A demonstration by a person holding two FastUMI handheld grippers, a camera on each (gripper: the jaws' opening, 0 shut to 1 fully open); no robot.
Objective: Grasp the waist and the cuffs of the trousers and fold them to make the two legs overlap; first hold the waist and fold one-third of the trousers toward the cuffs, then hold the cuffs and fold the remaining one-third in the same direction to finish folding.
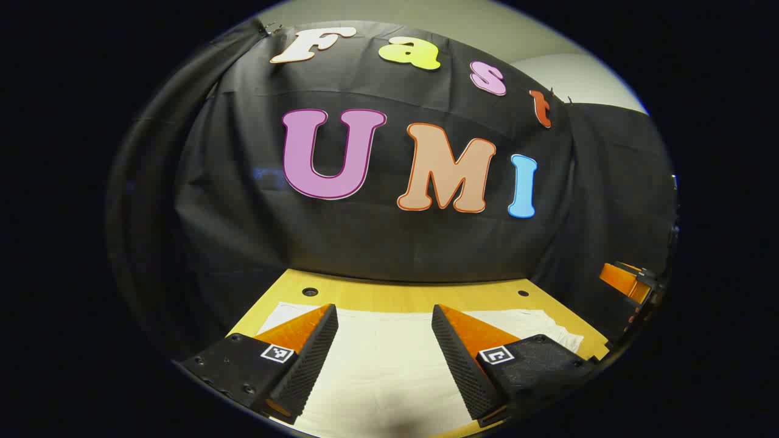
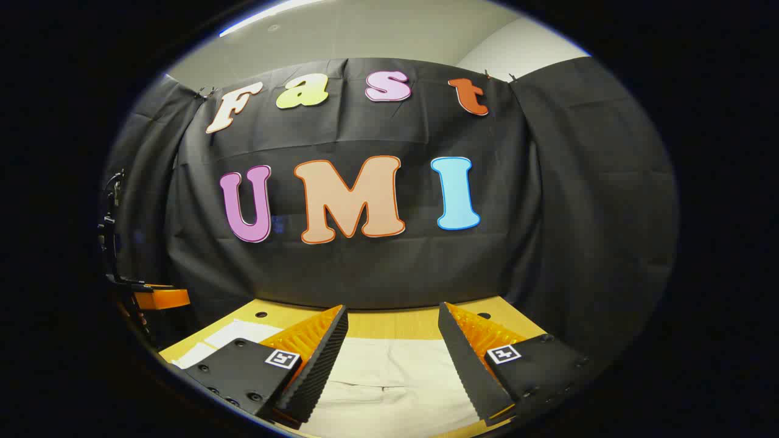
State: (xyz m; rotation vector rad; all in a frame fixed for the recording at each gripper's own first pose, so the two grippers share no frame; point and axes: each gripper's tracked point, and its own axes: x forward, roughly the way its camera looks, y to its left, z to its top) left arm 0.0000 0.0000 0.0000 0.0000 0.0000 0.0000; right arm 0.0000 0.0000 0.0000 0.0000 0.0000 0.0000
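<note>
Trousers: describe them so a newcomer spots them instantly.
Find the wooden table in front of the black cloth wall. The trousers lie flat across it, beneath both open tongs: the one pale cream fabric on the yellowish wood.

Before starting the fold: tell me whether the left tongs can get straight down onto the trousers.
Probably yes. The left tongs stand open above the pale trousers lying flat on the wooden table, with nothing seen between the fingers and the cloth.

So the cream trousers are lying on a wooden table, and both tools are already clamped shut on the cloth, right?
Not quite. Both tools are open and hold nothing. In the left gripper view the left tool hangs open above the cream trousers; the right gripper view shows the right tool likewise. The wooden table is right.
</note>
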